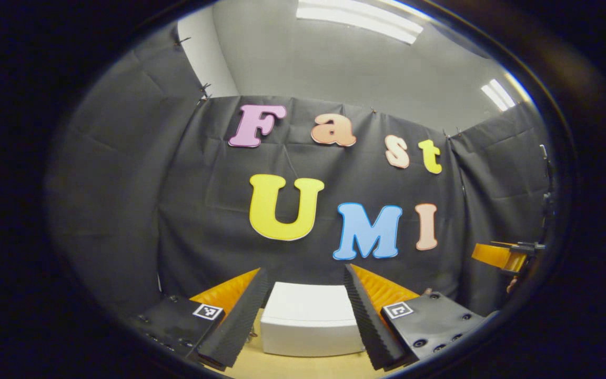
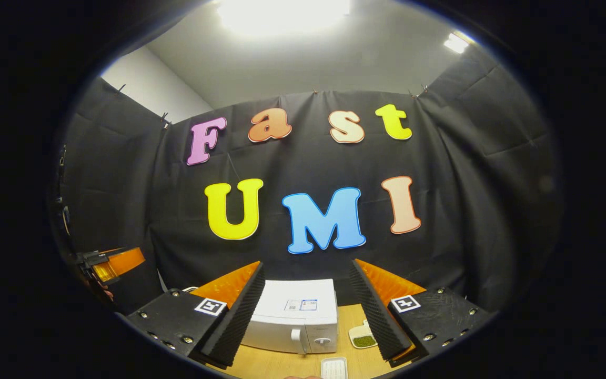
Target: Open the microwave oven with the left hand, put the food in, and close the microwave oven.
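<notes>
A white microwave oven stands on the wooden table with its door closed; a handle and a round knob show on its front. The same microwave oven lies straight ahead in the left gripper view. Right of it sits a small white dish of green food. My left gripper is open and holds nothing, well short of the oven. My right gripper is open too, with nothing between its fingers, hanging back above the table's near side.
A white ridged tray lies at the table's near edge, in front of the oven. The other gripper's orange body shows far right in the left gripper view and far left in the right gripper view. Black cloth walls close in the booth.
</notes>
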`<state>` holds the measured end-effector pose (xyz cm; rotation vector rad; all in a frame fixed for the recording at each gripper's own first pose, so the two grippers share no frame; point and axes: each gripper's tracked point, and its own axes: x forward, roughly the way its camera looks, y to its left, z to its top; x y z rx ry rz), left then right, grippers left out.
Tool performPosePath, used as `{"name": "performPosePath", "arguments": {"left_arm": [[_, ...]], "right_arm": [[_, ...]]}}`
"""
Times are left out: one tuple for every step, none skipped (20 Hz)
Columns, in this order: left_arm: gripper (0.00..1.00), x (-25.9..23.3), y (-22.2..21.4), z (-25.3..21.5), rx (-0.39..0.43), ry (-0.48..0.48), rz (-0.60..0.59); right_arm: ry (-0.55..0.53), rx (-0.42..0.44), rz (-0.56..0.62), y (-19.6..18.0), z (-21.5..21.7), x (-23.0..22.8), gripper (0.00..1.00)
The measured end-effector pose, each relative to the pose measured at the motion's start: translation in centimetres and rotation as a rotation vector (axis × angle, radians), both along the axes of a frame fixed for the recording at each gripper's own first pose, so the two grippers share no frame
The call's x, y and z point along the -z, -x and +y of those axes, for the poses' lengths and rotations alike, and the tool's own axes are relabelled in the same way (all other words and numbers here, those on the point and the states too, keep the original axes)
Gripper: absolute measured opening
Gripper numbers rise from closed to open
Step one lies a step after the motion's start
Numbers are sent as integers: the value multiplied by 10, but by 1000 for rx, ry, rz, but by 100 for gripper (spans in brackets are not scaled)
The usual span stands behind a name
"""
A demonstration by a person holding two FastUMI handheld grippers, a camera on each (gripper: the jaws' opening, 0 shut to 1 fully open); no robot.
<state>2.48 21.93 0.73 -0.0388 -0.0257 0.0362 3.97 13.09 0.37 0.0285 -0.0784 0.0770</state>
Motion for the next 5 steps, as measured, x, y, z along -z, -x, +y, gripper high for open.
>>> {"name": "performPosePath", "arguments": {"left_arm": [[95,-1,4,5,5,-3,1],[95,-1,5,10,11,-6,1],[95,0,7,14,16,-10,5],[95,3,11,17,23,-14,12],[95,5,14,20,28,-15,17]], "right_arm": [[3,9,-1,2,3,1,98],[4,13,1,4,5,2,98],[2,15,3,7,9,3,98],[-3,21,6,10,10,2,98],[-11,24,7,12,11,1,98]]}}
